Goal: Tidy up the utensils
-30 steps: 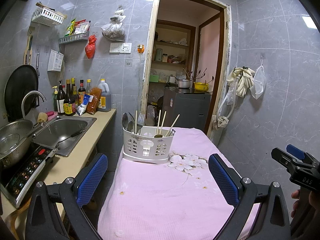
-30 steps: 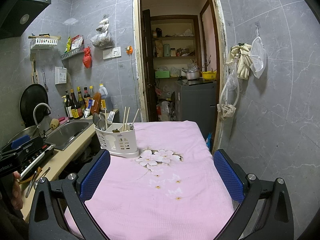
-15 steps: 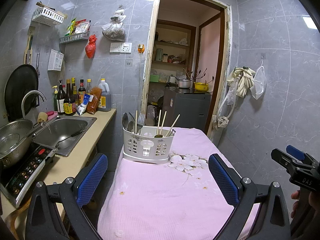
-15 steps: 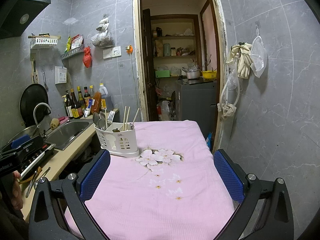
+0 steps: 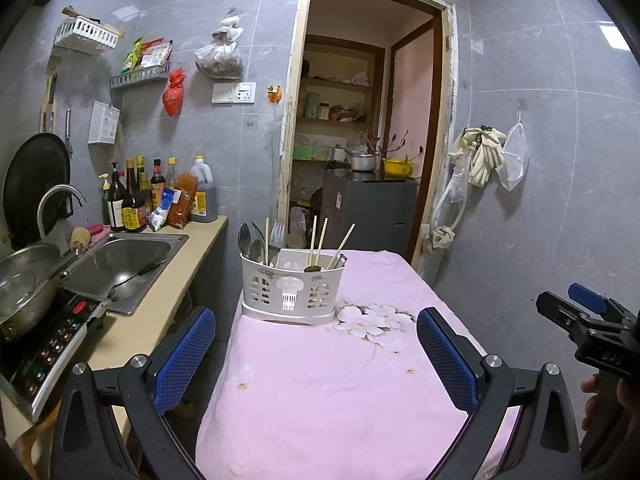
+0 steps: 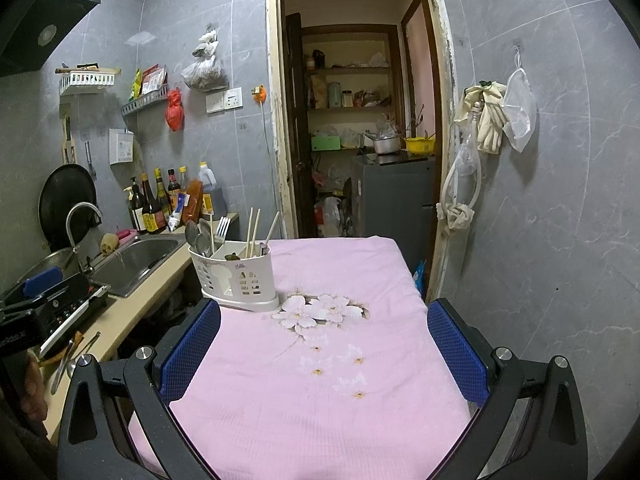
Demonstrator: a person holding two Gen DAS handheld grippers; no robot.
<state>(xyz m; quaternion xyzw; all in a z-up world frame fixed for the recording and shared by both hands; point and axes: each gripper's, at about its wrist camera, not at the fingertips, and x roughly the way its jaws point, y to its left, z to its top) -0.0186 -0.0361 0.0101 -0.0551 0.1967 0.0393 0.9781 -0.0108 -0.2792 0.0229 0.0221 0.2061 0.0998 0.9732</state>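
Pink-clothed worktop [image 5: 320,392] carries the utensil caddy [image 5: 291,290] straight ahead of your left gripper [image 5: 316,354], chopsticks [image 5: 318,240] upright; both jaws spread, empty; right gripper [image 6: 324,352] sits further off.

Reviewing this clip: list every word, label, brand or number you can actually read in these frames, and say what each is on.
"DAS": white letters on the right gripper body, in the left wrist view.
Left gripper body, right wrist view: white lettering at the picture's edge, too blurred to read.
Sauce bottles: yellow labels, print too small to read.
Utensil holder: small purple mark, unreadable.
Cooktop buttons: unreadable.
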